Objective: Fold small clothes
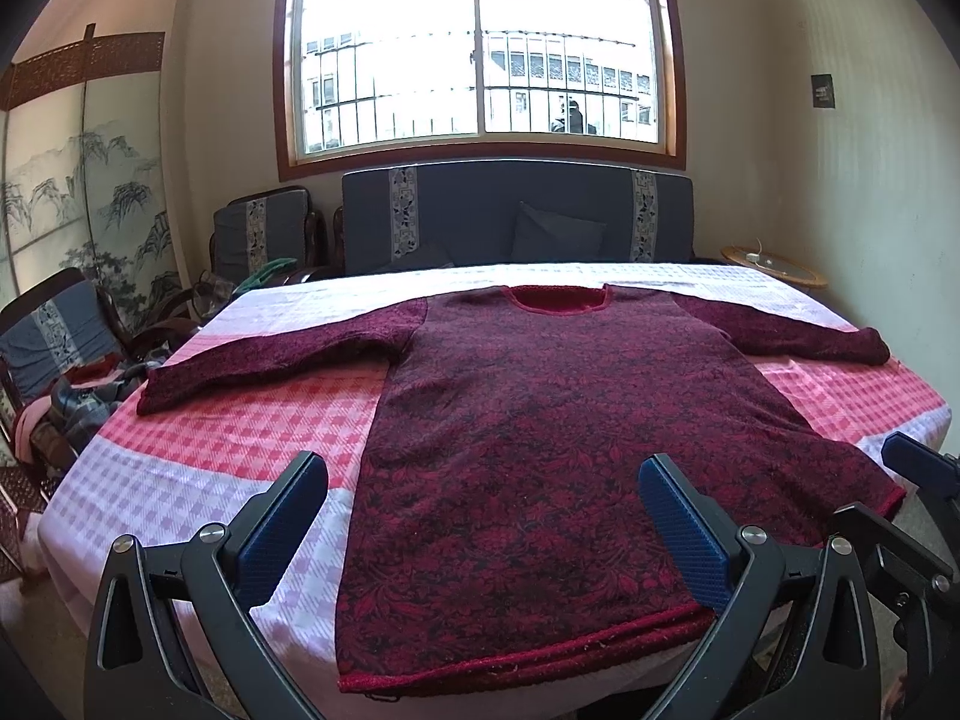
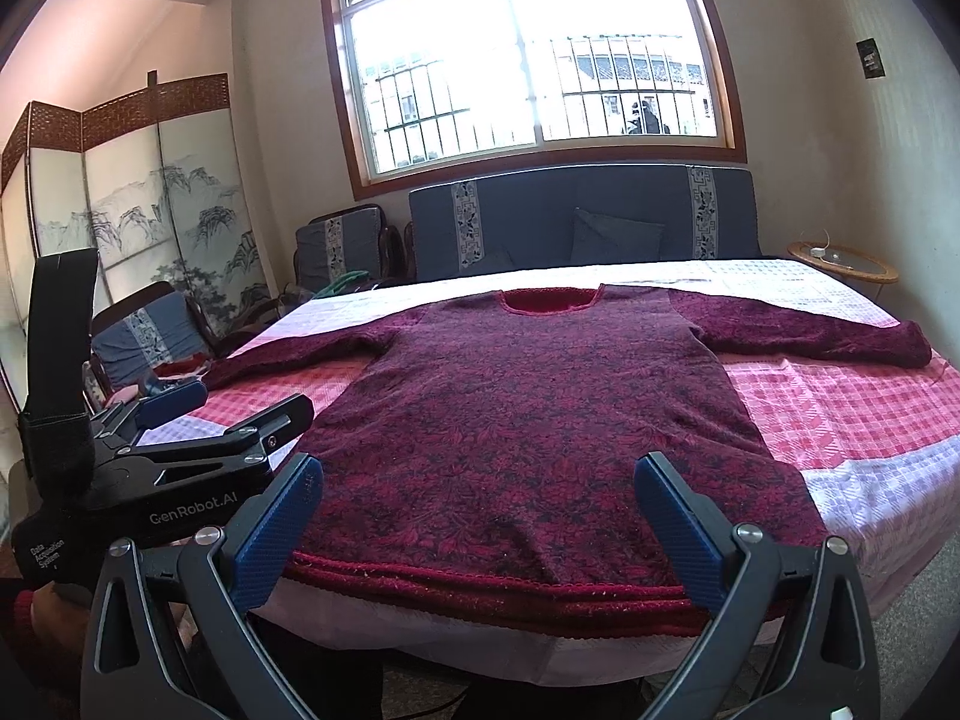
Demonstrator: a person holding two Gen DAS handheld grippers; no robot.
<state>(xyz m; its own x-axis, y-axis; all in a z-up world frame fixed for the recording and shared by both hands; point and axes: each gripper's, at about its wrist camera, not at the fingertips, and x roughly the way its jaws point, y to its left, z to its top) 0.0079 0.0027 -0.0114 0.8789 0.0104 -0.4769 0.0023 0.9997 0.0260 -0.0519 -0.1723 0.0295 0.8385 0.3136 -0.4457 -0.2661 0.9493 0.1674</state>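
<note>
A dark red floral-patterned sweater (image 1: 540, 450) lies flat on the table, sleeves spread to both sides, collar at the far end, hem at the near edge. It also shows in the right wrist view (image 2: 528, 438). My left gripper (image 1: 483, 534) is open and empty, hovering near the hem's left part. My right gripper (image 2: 480, 534) is open and empty above the hem's middle. The left gripper's body (image 2: 168, 468) shows at the left of the right wrist view; a right finger (image 1: 918, 468) shows at the right edge of the left wrist view.
The table wears a pink and white checked cloth (image 1: 240, 438). A blue sofa (image 1: 516, 216) and chairs with clothes (image 1: 66, 384) stand behind and to the left. A folding screen (image 1: 72, 198) is at the left, a small round table (image 1: 774, 267) at the right.
</note>
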